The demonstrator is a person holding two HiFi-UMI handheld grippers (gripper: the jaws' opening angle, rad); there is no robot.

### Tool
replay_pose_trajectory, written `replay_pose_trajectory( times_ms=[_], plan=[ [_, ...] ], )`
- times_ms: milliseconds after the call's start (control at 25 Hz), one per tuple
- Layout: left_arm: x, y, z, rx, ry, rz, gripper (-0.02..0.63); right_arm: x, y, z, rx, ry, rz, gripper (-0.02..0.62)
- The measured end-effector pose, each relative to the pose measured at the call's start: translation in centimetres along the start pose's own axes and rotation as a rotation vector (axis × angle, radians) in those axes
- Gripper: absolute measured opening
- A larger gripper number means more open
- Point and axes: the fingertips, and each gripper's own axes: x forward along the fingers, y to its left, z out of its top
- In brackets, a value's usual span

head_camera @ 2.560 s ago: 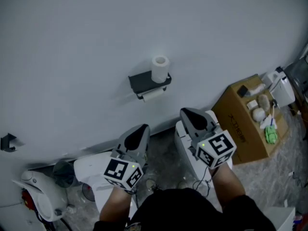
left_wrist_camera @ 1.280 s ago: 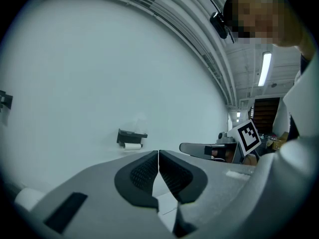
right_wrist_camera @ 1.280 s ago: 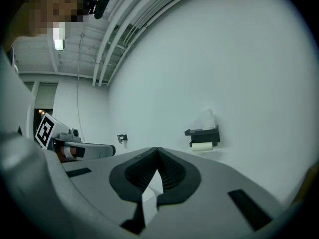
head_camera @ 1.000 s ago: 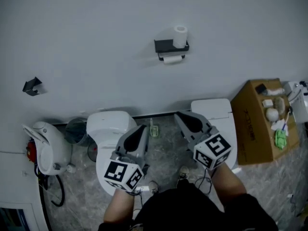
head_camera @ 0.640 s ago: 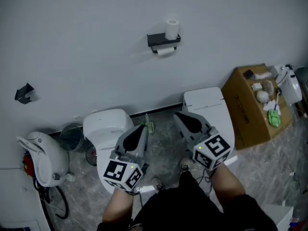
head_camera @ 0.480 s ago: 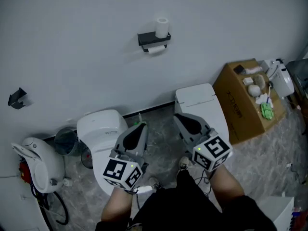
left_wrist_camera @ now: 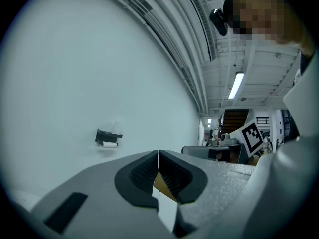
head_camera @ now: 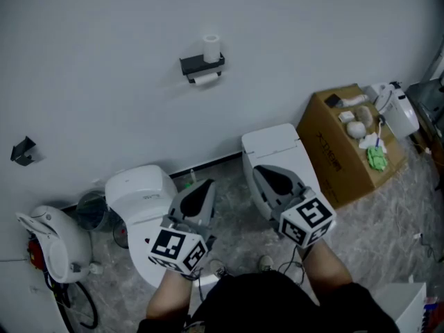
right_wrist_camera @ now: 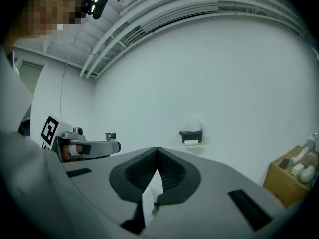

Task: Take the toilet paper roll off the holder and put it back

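On the wall: toilet paper roll (head_camera: 205,79) on holder (head_camera: 196,65), well away | step: approach, I guess | left hand-held gripper (head_camera: 202,189), right hand-held gripper (head_camera: 269,175) both closed, empty | next: get closer, open up

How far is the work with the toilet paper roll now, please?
Done: unclear. One roll sits in the holder, and a second roll stands on top. In hand: nothing. The left gripper and right gripper are shut, empty, far from the wall. Left: either everything or nothing.
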Motion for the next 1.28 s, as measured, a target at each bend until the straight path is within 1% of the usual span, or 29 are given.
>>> replay_pose_trajectory(
  times_ms=[120,320,520,640,800,1040,1280],
  plan=[
    [1.1,-2.3,-0.3,-0.002,0.006,0.033,0.005,-1.6,-1.5,0.2,0.003,-0.005,0.036,-0.002],
    [2.3,-6.5,-1.5,0.019,0.026,0.077,0.005,-4.3,-3.3,0.1,0.024,-0.026,0.1,-0.002],
    [2.5,-9.3,-1.8,0.039,0.029,0.129,0.005,-6.5,-4.3,0.2,0.032,-0.041,0.15,-0.002],
    [2.4,-10.9,-2.1,0.037,0.027,0.146,0.005,-7.8,-4.8,0.0,0.04,-0.049,0.174,-0.002],
    [2.0,-12.2,-2.8,0.008,0.017,0.159,0.005,-9.3,-5.1,-0.4,0.051,-0.048,0.188,-0.002],
    [1.6,-13.6,-3.1,0.008,0.009,0.171,0.005,-10.8,-5.2,-0.6,0.056,-0.039,0.195,-0.002],
    [1.6,-13.7,-3.4,0.005,0.006,0.171,0.005,-11.2,-5.1,-1.0,0.042,-0.034,0.2,-0.002]
  ],
)
